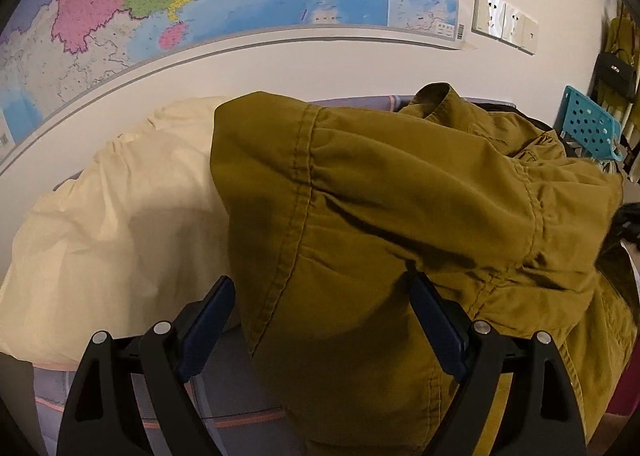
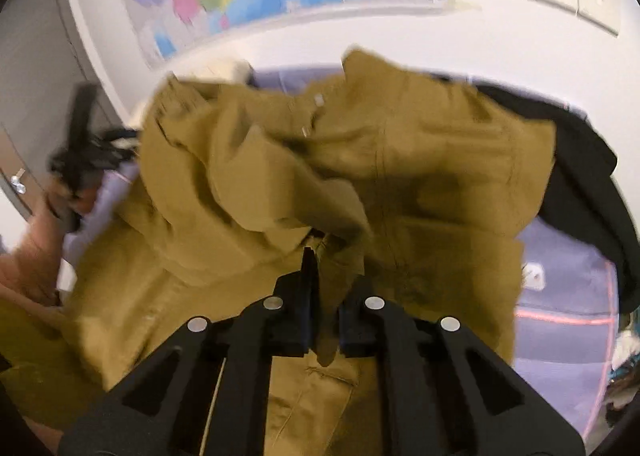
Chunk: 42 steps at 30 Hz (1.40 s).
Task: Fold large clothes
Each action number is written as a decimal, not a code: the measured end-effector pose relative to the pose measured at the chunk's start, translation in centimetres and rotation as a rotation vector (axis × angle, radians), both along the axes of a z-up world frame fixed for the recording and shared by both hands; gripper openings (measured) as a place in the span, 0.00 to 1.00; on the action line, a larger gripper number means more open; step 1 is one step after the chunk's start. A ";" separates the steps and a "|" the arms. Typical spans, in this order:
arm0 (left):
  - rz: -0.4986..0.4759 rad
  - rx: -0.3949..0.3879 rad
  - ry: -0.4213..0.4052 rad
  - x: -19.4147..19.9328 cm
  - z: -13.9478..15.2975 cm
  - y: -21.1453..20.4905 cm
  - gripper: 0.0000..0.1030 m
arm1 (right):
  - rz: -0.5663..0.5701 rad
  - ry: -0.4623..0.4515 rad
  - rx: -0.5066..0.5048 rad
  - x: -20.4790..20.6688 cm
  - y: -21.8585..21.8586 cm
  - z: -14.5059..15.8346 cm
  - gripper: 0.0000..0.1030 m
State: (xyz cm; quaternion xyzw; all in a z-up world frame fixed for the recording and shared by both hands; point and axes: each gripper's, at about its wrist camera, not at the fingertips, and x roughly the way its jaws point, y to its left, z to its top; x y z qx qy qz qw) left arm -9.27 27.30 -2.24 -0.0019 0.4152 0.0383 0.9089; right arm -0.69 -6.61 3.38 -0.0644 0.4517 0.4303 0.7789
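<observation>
We are pinching a fold of the jacket [image 2: 320, 176] with the right tool [image 2: 320, 252]; the left tool [image 1: 320, 296] is hanging spread, so the thin grip is risking a slip.

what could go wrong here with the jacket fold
1. The right gripper pinches only a thin fold of the mustard jacket, so the cloth may slip out.
2. The left gripper is open, holding nothing, so the jacket may sag unevenly.
3. The bunched jacket could drag the cream cloth beside it.
</observation>
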 end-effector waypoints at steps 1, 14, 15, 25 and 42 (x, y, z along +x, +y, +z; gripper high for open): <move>0.001 -0.002 -0.002 0.0 0.1 0.0 0.83 | 0.000 0.008 0.021 0.2 -0.5 0.7 0.08; 0.119 0.115 0.038 4.2 -2.0 -0.3 0.83 | -0.111 0.250 -0.036 5.1 -5.9 -1.0 0.19; 0.124 0.129 0.043 4.4 -2.3 -0.4 0.83 | -0.110 0.252 -0.034 5.1 -5.9 -1.5 0.33; 0.179 0.241 0.025 5.2 -3.1 -1.1 0.83 | -0.120 0.152 0.070 3.4 -6.0 -1.3 0.03; 0.078 0.260 -0.098 1.6 0.7 -4.7 0.85 | -0.398 -0.004 -0.019 4.8 -7.3 -1.3 0.63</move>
